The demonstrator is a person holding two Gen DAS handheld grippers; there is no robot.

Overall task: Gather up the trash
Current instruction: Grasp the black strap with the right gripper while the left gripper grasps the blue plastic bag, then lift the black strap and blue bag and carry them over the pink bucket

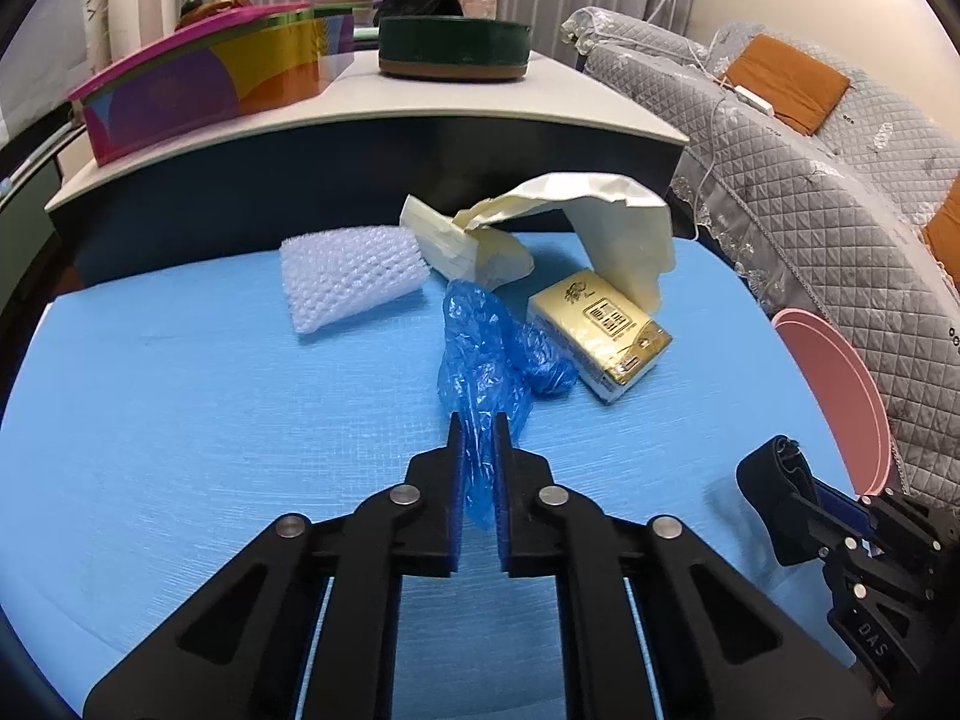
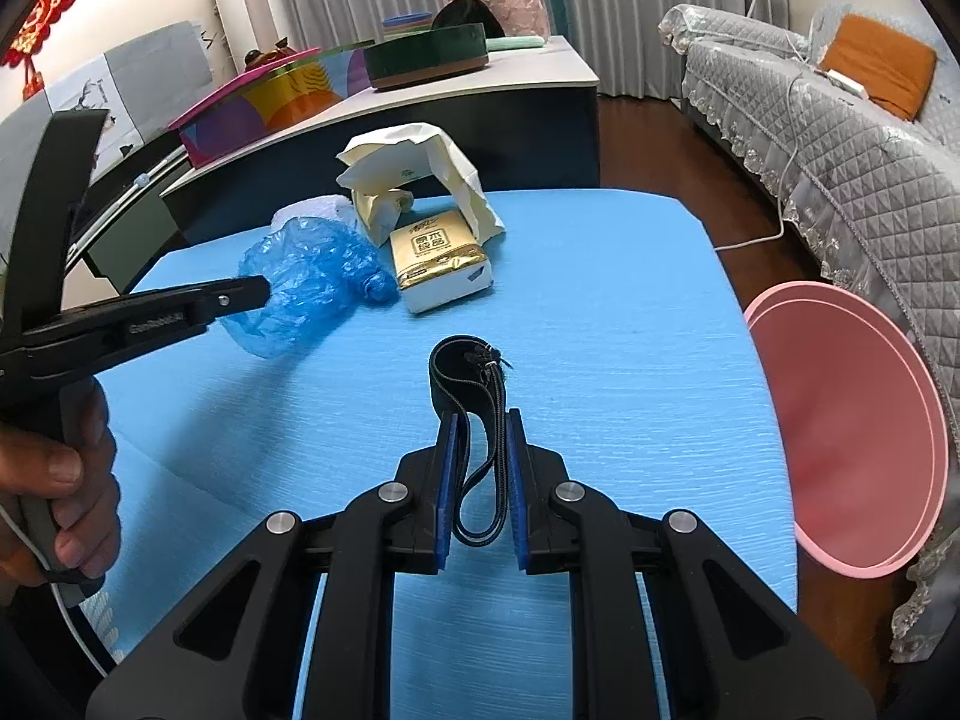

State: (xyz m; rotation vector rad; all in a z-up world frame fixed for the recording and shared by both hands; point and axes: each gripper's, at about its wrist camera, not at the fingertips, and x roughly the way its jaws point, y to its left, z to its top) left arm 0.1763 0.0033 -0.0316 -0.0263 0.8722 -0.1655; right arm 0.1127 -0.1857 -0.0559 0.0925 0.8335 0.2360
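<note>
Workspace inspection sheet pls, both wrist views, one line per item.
Surface: blue mat, no spills seen.
Job's things: blue plastic bag; black strap; foam net sleeve; cream paper wrapper; gold tissue pack; pink bin off the mat's right edge.
Clutter: colourful box and green round tin on the side table behind.
Grippers: left tool shut on blue plastic bag; right tool shut on black strap.
Cables: white cable over the quilted sofa.
Surroundings: curtains behind.

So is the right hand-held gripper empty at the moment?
No, the right hand-held gripper is closed on a black strap, whose loop hangs between its blue pads above the blue table.
</note>
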